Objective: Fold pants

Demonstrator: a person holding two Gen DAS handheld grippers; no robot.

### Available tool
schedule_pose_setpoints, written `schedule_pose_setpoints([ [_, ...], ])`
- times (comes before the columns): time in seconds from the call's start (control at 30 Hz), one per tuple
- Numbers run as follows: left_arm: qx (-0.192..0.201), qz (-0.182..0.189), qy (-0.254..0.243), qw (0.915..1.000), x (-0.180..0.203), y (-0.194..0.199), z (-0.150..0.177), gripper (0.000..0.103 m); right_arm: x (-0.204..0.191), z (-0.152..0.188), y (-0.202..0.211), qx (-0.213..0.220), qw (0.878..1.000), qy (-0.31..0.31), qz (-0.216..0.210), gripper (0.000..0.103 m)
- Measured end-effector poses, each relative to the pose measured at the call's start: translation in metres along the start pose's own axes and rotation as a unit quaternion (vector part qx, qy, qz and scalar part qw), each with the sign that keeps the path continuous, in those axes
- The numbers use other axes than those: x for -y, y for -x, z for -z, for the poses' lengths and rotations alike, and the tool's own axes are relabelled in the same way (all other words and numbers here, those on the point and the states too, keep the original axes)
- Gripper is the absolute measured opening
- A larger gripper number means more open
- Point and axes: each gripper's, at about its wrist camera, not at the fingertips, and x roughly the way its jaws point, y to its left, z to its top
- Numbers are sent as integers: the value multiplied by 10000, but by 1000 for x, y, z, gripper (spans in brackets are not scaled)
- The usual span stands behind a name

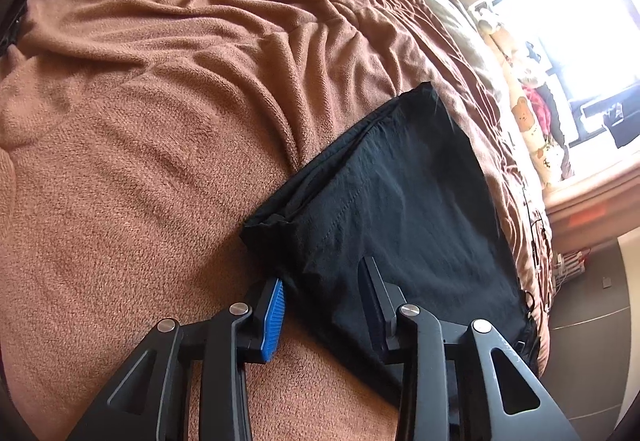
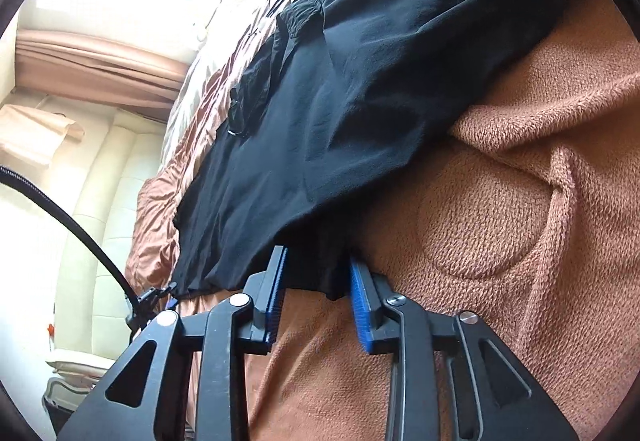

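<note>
Bright window and curtains behind; a bed under a rumpled brown fleece blanket [image 1: 160, 161]. Black pants [image 1: 400, 209] lie folded on the blanket near the bed's edge. Left gripper [image 1: 326, 295] part open, straddling a corner of the pants, pads not pressing. Right gripper [image 2: 316, 273] part open, the pants' hem edge loose between its blue pads [image 2: 362, 305].

Folded pants [image 1: 400, 193] lying on the blanket [image 1: 140, 161] over the bed, near its edge, left gripper [image 1: 324, 293] at one end of them, right gripper [image 2: 316, 273] straddling a hem, window [image 1: 580, 41] beyond the bed.
</note>
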Motion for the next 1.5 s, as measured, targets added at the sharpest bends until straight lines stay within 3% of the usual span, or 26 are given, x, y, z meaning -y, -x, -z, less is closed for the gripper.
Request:
schedule_pose_setpoints([
  [0.17,89,-70,-36,9999,5,-8,-6,33,-1,-2,-11,39,10000,-55,26,30],
  [0.23,101,-153,-25,9998,7,-11,-9,10,0,-3,-13,86,9999,-136,52,28],
  [0.3,106,-114,-16,9999,8,-10,-11,4,1,-3,-11,147,9996,-211,109,6],
  [0.33,147,-97,-51,9998,9,-7,-12,4,2,-3,-11,135,9995,-236,160,2],
  [0.8,387,286,-177,9987,4,63,-4,2,-18,20,21,215,9996,169,-26,0],
  [1.5,607,326,134,9975,-86,152,42,2,-43,58,29,-75,9985,547,29,0],
])
